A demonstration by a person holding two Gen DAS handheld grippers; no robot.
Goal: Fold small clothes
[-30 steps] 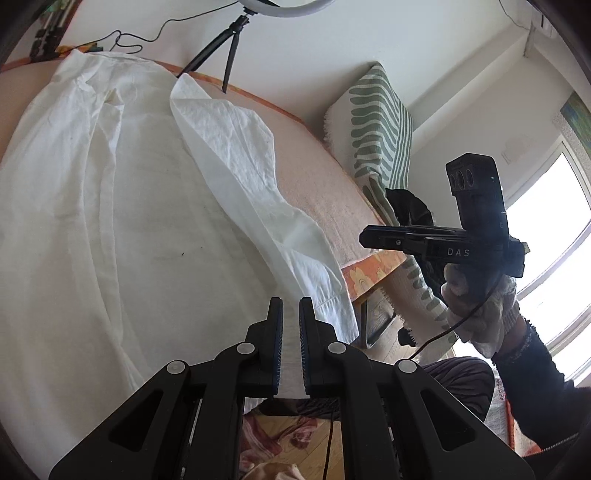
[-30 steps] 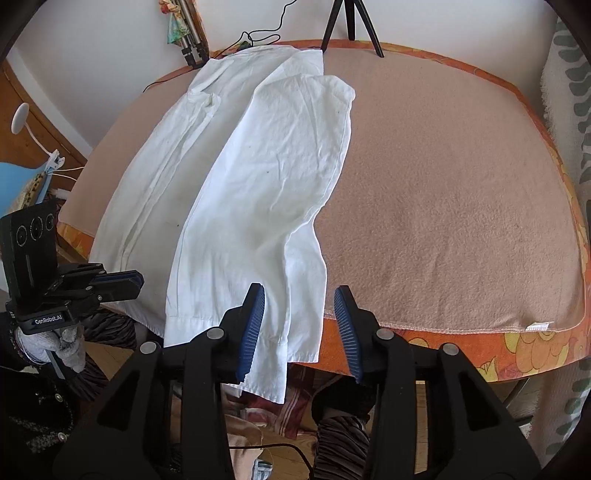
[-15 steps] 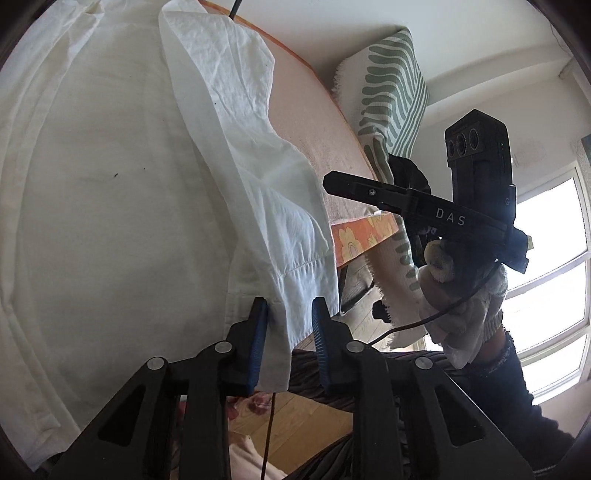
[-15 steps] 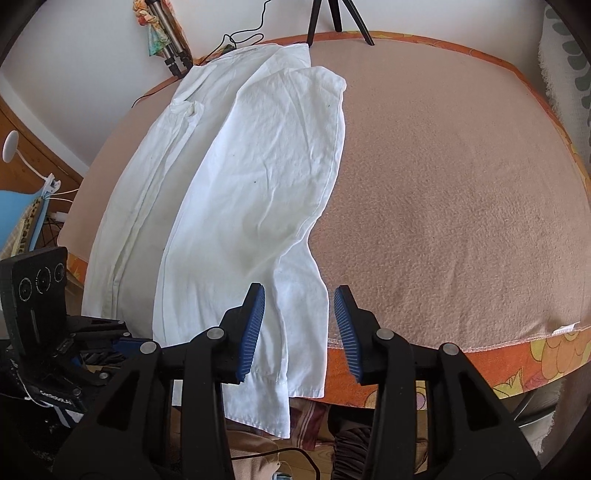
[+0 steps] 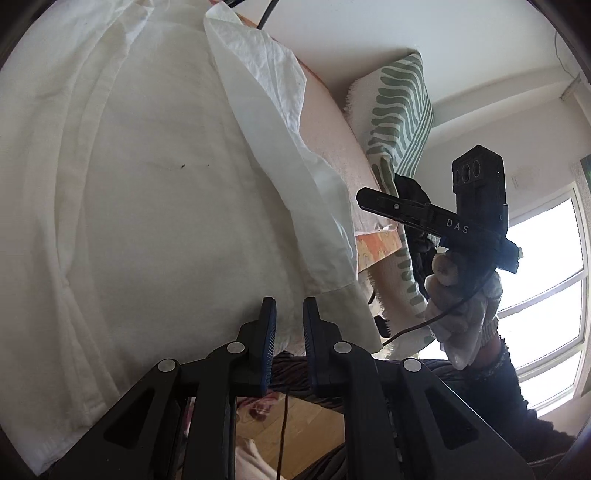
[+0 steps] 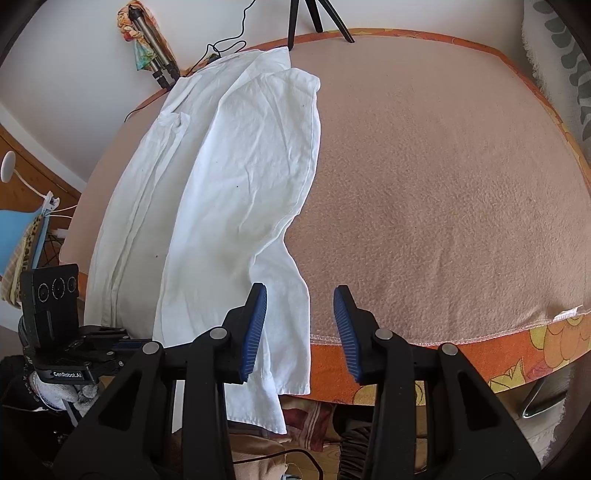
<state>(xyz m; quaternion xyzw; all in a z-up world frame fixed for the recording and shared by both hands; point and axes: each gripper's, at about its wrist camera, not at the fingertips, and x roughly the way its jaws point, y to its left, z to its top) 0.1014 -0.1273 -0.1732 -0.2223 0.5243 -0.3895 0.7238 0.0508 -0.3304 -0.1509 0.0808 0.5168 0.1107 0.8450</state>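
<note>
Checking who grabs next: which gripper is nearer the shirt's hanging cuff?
Left. The left gripper straddles the cuff hem; the right gripper hovers open just beside it.

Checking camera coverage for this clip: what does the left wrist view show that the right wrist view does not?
Left wrist only: the bright window and the gloved hand holding the right gripper.
Right wrist only: the black tripod legs, the blue chair and the wide bare stretch of peach fleece blanket.
Both: the white cotton shirt, its cuff hanging over the table edge, and the green-striped cushion.

Left gripper (image 5: 289, 320) jaws narrowly parted, seemingly empty; right gripper (image 6: 300, 316) spread wide.
</note>
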